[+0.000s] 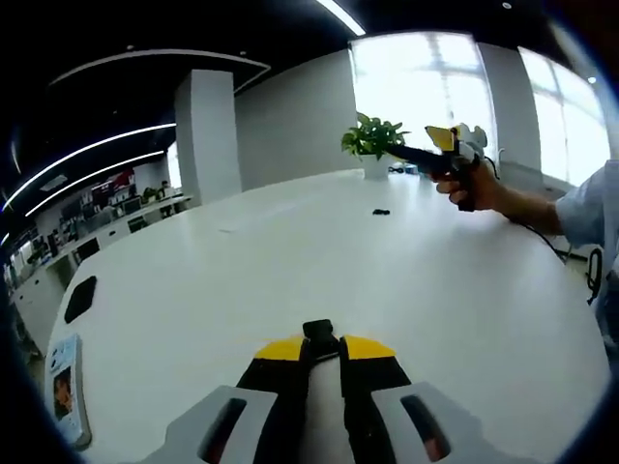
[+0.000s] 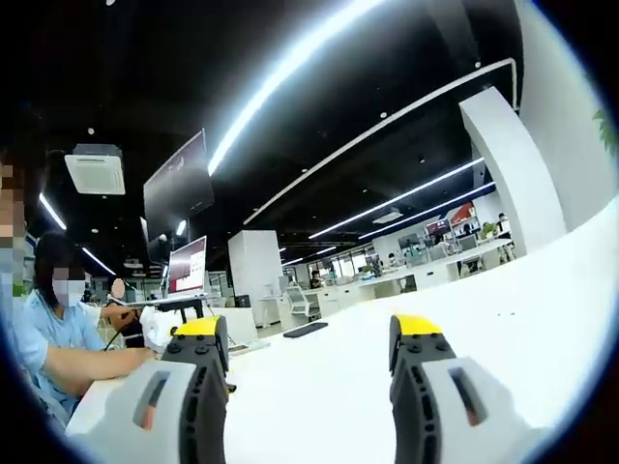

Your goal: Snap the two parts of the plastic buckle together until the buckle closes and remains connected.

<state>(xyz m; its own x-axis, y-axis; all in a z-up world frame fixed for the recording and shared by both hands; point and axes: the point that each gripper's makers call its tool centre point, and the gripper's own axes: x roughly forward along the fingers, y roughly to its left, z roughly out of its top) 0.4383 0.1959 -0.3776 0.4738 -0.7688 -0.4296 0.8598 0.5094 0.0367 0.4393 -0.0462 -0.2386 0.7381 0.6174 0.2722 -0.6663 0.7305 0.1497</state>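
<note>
In the left gripper view my left gripper (image 1: 321,346) has its yellow-tipped jaws shut on a small black buckle part (image 1: 318,330), which sticks out just past the tips above the white table (image 1: 290,261). Far across the table lies a second small black piece (image 1: 380,211), probably the other buckle part. Raised in a person's hand at the upper right, well above that piece, is my right gripper (image 1: 442,141). In the right gripper view my right gripper (image 2: 309,333) stands open with nothing between its fingers, pointing over the table edge into the room.
A black phone (image 1: 80,298) and a printed card (image 1: 66,387) lie near the table's left edge. A potted plant (image 1: 372,140) stands at the far side. A seated person (image 2: 58,333) is at the left, by screens (image 2: 188,267) and desks.
</note>
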